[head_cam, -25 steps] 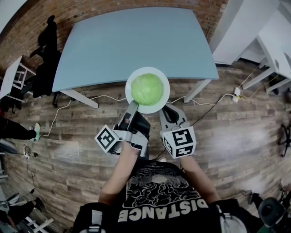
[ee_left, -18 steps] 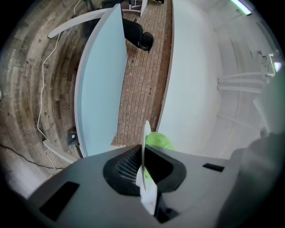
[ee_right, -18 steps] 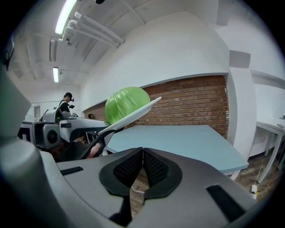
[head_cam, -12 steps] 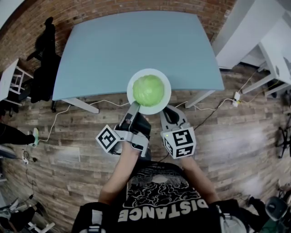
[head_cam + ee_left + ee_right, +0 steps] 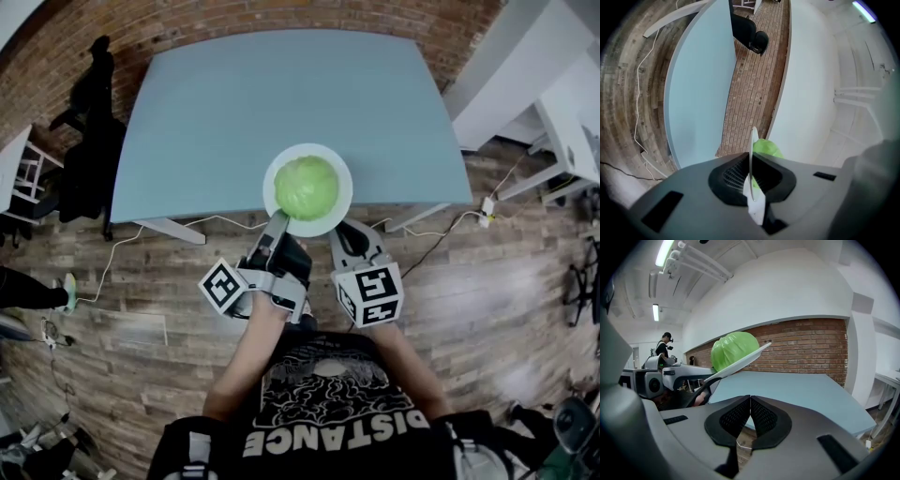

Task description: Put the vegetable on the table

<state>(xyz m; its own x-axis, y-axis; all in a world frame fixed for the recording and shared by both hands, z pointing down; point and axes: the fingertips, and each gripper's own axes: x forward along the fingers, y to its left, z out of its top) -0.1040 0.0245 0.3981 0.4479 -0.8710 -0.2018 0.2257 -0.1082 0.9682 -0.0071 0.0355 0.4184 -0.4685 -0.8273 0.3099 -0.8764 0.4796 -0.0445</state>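
Note:
A round green cabbage (image 5: 306,187) rests on a white plate (image 5: 344,202), which hangs in the air over the front edge of the light blue table (image 5: 281,94). My left gripper (image 5: 277,222) is shut on the plate's near-left rim. In the left gripper view the plate (image 5: 752,154) shows edge-on between the jaws of the left gripper (image 5: 751,178), with the cabbage (image 5: 765,147) behind it. My right gripper (image 5: 349,234) sits just under the plate's near-right rim, touching nothing. The right gripper (image 5: 750,413) is shut and empty, with the cabbage (image 5: 733,348) and plate (image 5: 745,360) up to its left.
A black chair (image 5: 89,141) and a white stool (image 5: 23,173) stand left of the table. White desks (image 5: 525,75) are at the right. Cables and a power strip (image 5: 487,204) lie on the wooden floor. A person (image 5: 662,347) stands far off.
The plate with the cabbage has moved forward, from straddling the table's front edge to mostly over the tabletop. Both grippers kept their hold and spacing.

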